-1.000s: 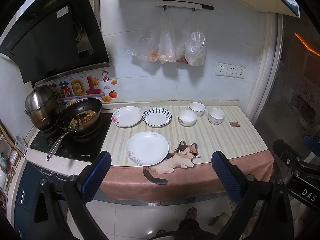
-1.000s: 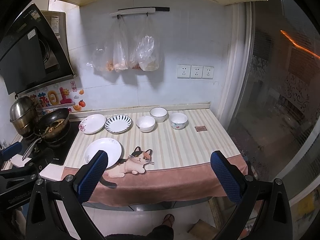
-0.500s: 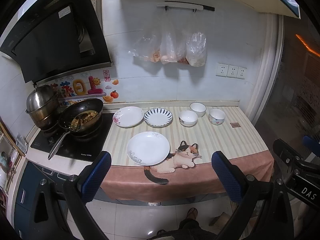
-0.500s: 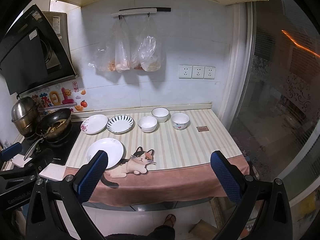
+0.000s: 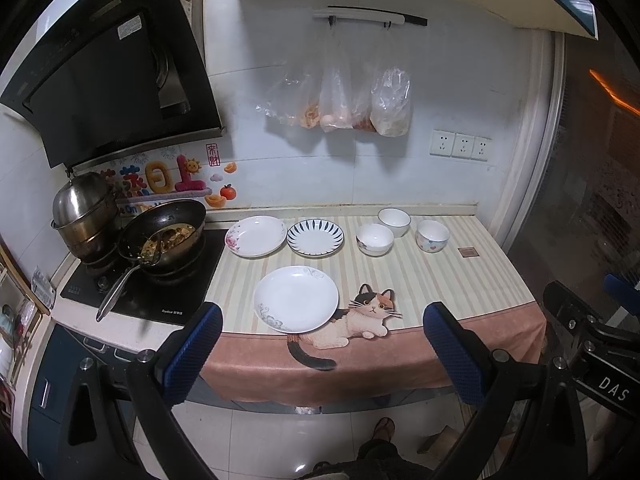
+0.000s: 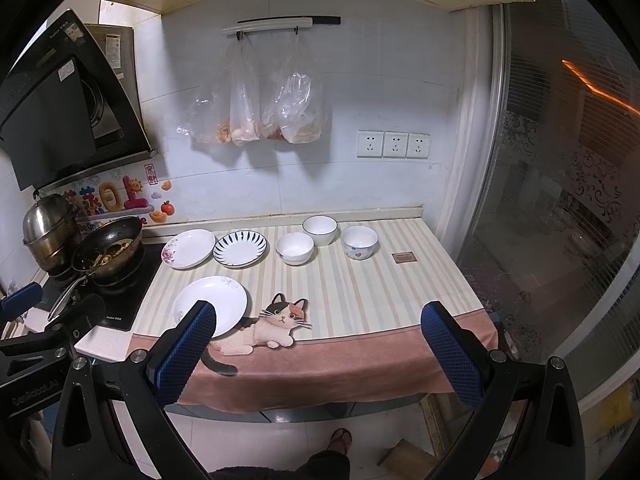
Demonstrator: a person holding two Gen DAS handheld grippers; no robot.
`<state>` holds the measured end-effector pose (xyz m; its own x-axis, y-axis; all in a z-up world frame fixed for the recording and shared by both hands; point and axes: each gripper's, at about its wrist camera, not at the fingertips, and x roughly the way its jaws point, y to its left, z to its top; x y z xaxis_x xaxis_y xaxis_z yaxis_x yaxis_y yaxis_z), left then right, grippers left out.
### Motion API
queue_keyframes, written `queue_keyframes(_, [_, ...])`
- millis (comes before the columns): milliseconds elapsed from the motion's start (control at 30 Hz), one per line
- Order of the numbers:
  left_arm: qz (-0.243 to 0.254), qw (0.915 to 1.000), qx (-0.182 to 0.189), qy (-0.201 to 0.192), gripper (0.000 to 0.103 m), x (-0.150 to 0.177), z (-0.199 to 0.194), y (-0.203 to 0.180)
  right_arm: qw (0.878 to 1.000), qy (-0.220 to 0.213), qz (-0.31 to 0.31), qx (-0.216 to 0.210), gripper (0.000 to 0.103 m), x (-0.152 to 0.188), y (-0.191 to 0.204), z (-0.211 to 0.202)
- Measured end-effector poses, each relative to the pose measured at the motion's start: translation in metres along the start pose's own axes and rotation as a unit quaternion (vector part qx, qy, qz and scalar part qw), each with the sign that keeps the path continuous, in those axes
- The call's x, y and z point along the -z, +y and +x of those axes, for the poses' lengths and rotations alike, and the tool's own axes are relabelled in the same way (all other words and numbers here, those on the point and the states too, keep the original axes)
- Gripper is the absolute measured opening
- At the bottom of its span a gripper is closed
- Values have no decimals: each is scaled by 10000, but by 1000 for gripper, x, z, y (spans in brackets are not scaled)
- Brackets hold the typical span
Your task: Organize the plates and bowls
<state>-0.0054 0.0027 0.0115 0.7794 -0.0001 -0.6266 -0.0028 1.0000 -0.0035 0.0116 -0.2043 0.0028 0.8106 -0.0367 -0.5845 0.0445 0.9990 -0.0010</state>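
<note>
On the striped counter cloth lie three plates: a plain white plate (image 5: 296, 298) (image 6: 210, 305) near the front edge, a flowered plate (image 5: 256, 236) (image 6: 188, 243) and a blue-striped plate (image 5: 315, 237) (image 6: 239, 248) behind it. Three white bowls stand to the right: one (image 5: 374, 239) (image 6: 295, 248), one (image 5: 394, 222) (image 6: 319, 230) at the back, and one with a heart (image 5: 432, 235) (image 6: 359, 242). My left gripper (image 5: 322, 350) and right gripper (image 6: 318, 350) are both open and empty, held in front of the counter, away from the dishes.
A stove (image 5: 140, 284) at the left carries a wok with food (image 5: 164, 234) and a steel pot (image 5: 82, 208). A range hood (image 5: 108, 76) hangs above. Plastic bags (image 5: 340, 100) hang on the wall. A small brown square (image 5: 468, 252) lies at the counter's right.
Both grippers have moved slightly closer to the counter and the views have shifted a little. The dishes have not moved.
</note>
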Motion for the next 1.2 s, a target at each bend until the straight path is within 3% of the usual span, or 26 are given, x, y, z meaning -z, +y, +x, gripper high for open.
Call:
queue_keyframes(1000, [-17, 10000, 6, -23, 103, 2, -3, 0, 9999, 50, 69, -72, 103, 4, 7, -4])
queue_keyframes(1200, [-50, 9999, -28, 163, 103, -9, 27, 7, 9977, 314, 439, -417, 103, -1, 6, 24])
